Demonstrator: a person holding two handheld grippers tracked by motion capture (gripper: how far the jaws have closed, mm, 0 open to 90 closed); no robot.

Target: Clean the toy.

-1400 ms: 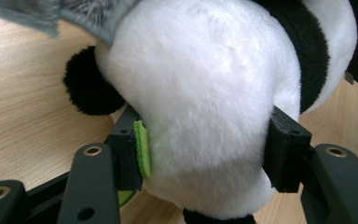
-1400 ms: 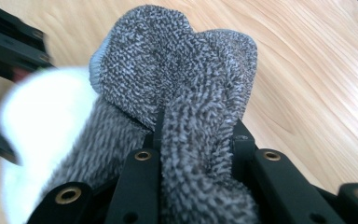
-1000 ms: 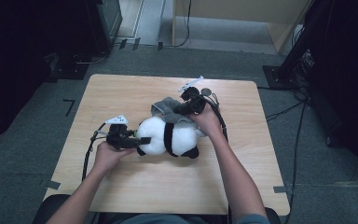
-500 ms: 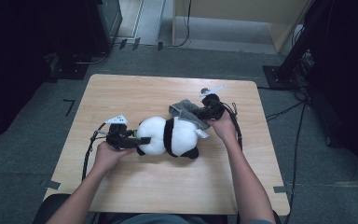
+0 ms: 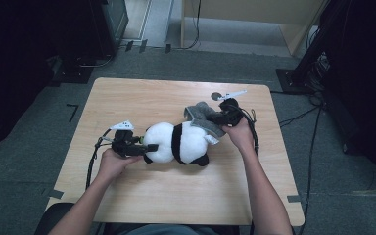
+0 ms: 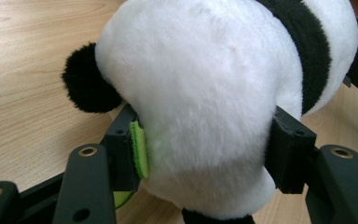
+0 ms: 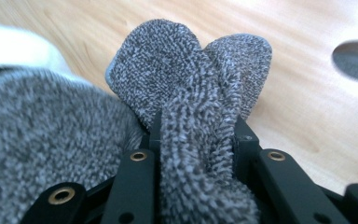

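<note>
A plush panda (image 5: 176, 143) lies on its side near the middle of the wooden surface (image 5: 142, 98), head toward 9 o'clock, lower body toward 3 o'clock. A grey knitted garment (image 5: 203, 120) sits at the panda's 1 o'clock end, partly over its lower body and bunched toward the far right.

Left tongs (image 5: 144, 146): at 9 o'clock of the panda, clenched on its white head. In the left gripper view the head (image 6: 200, 102) fills the gap between the two black jaws, both pressing into the fur; a green tag (image 6: 139, 150) lies against the left jaw, and a black ear (image 6: 86, 84) stands out at 10 o'clock. The left hand (image 5: 111, 164) holds the tool from 6 o'clock.

Right tongs (image 5: 215, 117): at 2 o'clock of the panda, grasping the grey garment. In the right gripper view a fold of the knit fabric (image 7: 196, 140) is pinched between the jaws, with two rounded lobes rising beyond them. A round hole (image 7: 356, 60) in the surface lies at 2 o'clock of them. The right hand (image 5: 239, 134) grips the tool.
</note>
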